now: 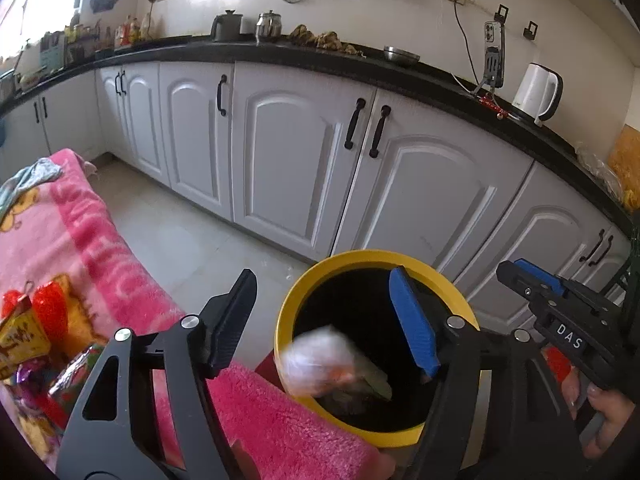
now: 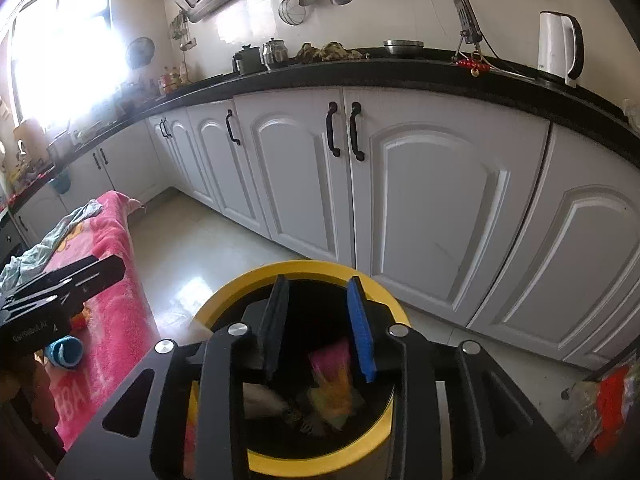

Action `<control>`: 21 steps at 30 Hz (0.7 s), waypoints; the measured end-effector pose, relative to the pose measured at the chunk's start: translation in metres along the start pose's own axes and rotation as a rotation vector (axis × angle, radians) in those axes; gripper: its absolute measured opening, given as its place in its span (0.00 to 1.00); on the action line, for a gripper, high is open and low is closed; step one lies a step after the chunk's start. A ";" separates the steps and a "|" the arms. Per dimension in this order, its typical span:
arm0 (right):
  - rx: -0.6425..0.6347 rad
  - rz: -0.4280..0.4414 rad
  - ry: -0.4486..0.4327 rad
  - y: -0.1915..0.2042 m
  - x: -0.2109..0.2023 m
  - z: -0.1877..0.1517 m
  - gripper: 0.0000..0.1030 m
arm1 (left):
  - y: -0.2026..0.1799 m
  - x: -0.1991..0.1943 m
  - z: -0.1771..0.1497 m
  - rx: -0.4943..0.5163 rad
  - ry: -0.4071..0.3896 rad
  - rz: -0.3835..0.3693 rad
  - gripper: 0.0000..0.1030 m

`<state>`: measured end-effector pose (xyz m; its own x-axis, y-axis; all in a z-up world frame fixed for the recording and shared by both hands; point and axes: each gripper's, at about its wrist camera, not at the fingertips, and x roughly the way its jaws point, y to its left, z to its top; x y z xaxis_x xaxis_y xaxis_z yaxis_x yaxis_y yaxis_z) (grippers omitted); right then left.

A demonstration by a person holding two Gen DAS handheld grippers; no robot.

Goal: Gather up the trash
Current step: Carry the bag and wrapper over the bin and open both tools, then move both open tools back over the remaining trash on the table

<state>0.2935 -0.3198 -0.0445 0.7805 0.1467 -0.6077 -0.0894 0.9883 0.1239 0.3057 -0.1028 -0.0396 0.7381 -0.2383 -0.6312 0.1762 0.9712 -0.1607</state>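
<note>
A yellow-rimmed bin [image 1: 298,292] with a black liner stands beside the pink-covered table. My left gripper [image 1: 324,292] is open above the bin's left rim. A blurred clear plastic wrapper [image 1: 316,364] is in the air just below it, over the bin's mouth. My right gripper [image 2: 318,300] is open over the same bin [image 2: 224,300], and a blurred pink and orange wrapper [image 2: 334,376] is below its fingers, inside the bin. Several colourful wrappers [image 1: 24,328] lie on the pink blanket at the left.
The pink blanket [image 1: 88,240] covers a table left of the bin, with a grey cloth [image 2: 52,240] at its far end. White cabinets [image 1: 304,168] under a black counter run behind the bin. A red bag [image 2: 608,408] lies on the floor at the right.
</note>
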 end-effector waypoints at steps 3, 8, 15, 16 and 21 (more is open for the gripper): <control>-0.005 0.002 -0.002 0.002 -0.006 -0.003 0.36 | 0.006 -0.007 -0.003 -0.007 -0.002 0.003 0.64; -0.013 0.028 -0.009 0.010 -0.021 -0.009 0.44 | 0.022 -0.024 -0.007 -0.033 -0.013 0.017 0.73; -0.048 0.081 -0.034 0.034 -0.044 -0.012 0.54 | 0.052 -0.063 -0.010 -0.076 -0.062 0.062 0.86; -0.056 0.091 -0.037 0.039 -0.048 -0.011 0.55 | 0.056 -0.069 -0.011 -0.082 -0.069 0.066 0.87; -0.094 0.143 -0.046 0.065 -0.061 -0.013 0.62 | 0.077 -0.096 -0.015 -0.117 -0.098 0.086 0.89</control>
<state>0.2326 -0.2641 -0.0094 0.7827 0.2865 -0.5525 -0.2574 0.9573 0.1317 0.2387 -0.0051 -0.0034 0.8084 -0.1474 -0.5699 0.0369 0.9789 -0.2008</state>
